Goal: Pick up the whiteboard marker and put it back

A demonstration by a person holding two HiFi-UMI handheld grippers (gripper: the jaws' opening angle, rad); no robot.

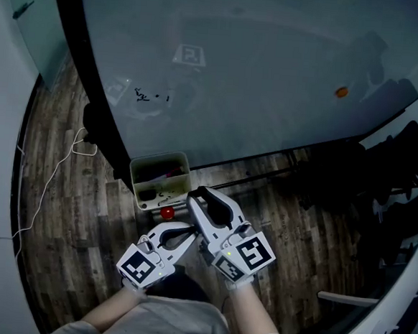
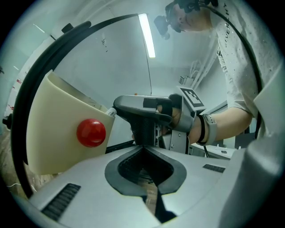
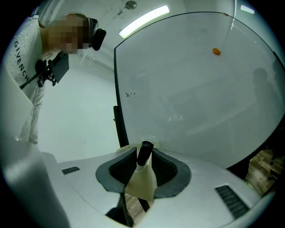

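Nearest the head camera are the person's forearms (image 1: 111, 310), each carrying a grey two-fingered gripper with a square-marker cube. Both point level toward 12 o'clock.

The left gripper (image 1: 189, 232) has its fingers closed on nothing. It sits just short of the tray, probably parked there to keep out of the other hand's way.

At 12 o'clock from the grippers, a cream plastic open-topped tray (image 1: 134, 167) sits at the lower edge of a large grey glass whiteboard (image 1: 274, 74). That placement likely keeps pens within reach of the board. A round red magnet (image 1: 168, 212) clings to the tray's front wall.

The right gripper (image 1: 201, 195) reaches over the tray's top at its 5 o'clock corner. In the right gripper view, a white whiteboard marker with a black cap (image 3: 145, 150) stands upright out of the tray, right between the fingers (image 3: 116, 171). The fingers are spread to either side of the cap and do not clearly press on it. They seem set to take it by the top end.

A small orange magnet (image 1: 341, 92) sits on the board at 2 o'clock. Dark wood-plank floor (image 1: 67, 231) lies below.
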